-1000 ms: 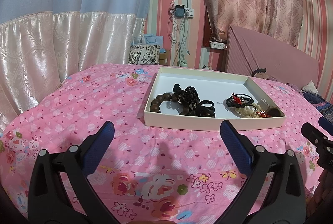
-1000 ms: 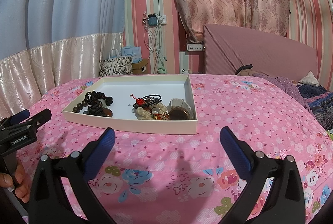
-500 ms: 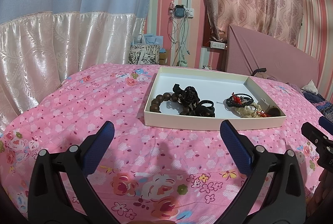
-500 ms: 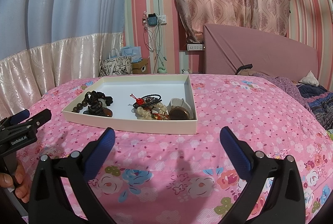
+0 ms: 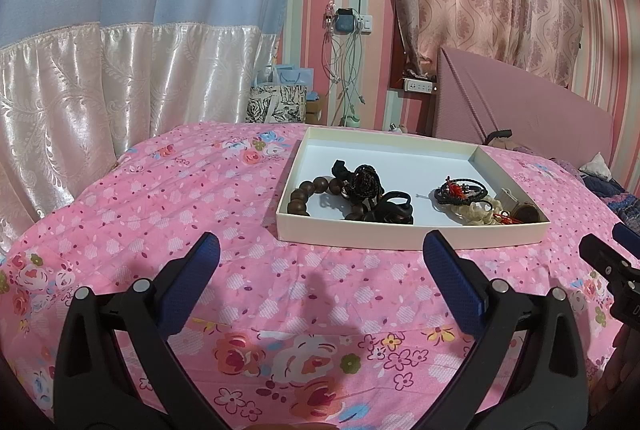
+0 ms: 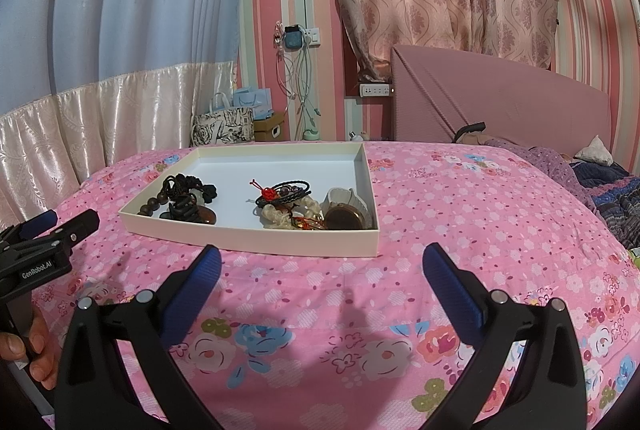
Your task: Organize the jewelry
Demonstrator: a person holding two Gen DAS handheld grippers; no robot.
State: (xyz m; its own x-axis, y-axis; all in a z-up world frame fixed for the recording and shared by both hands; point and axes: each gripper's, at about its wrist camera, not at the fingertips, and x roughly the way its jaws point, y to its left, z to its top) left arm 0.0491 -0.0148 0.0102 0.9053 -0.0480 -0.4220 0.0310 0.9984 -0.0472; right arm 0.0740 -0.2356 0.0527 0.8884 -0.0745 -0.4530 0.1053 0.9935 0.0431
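Note:
A shallow white tray [image 5: 400, 238] [image 6: 256, 240] rests on the pink floral bedspread and holds jewelry. Inside lie a brown wooden bead bracelet [image 5: 308, 192] [image 6: 150, 206], dark tangled cords [image 5: 364, 182] [image 6: 188, 188], a black cord bracelet with a red knot [image 5: 458, 188] [image 6: 282, 192], a cream beaded piece [image 5: 478, 210] [image 6: 288, 212] and a round brown item [image 5: 526, 214] [image 6: 342, 220]. My left gripper [image 5: 320, 258] hovers open before the tray's near wall. My right gripper [image 6: 320, 262] is open too, close to the tray's front right corner. Neither holds anything.
The bedspread [image 5: 160, 198] [image 6: 480, 214] stretches wide on either side of the tray. A pink headboard [image 6: 500, 102], curtains [image 5: 120, 78], bags on the floor [image 6: 224, 126] and hanging cables [image 5: 344, 70] lie beyond. A hand [image 6: 24, 350] grips the left tool's handle.

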